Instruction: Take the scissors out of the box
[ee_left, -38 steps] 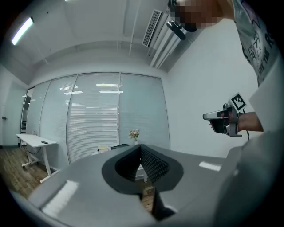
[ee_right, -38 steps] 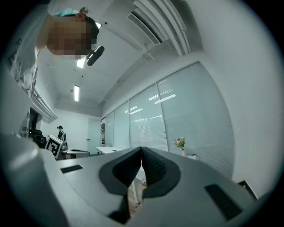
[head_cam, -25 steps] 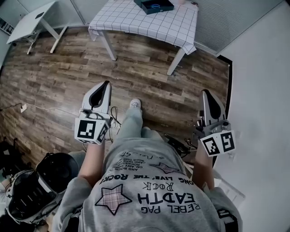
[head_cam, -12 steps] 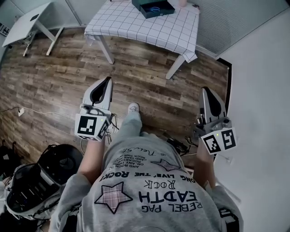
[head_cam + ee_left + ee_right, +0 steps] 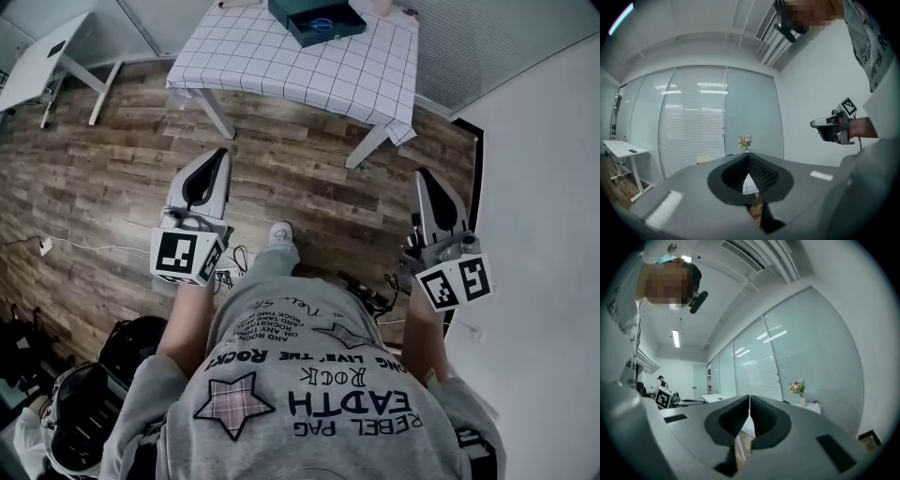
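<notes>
Scissors (image 5: 321, 23), blue-handled, lie in the dark box (image 5: 330, 37); left gripper (image 5: 219, 157) and right gripper (image 5: 423, 177) closed, empty.

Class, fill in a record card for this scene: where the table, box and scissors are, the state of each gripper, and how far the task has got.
table: checked cloth, at the top of the head view
box: dark, open-topped, on the table's far part
scissors: blue handles, lying inside the box
left gripper: jaws together, empty, over the wood floor, short of the table
right gripper: jaws together, empty, also short of the table
task stage: scissors not yet taken out
</notes>
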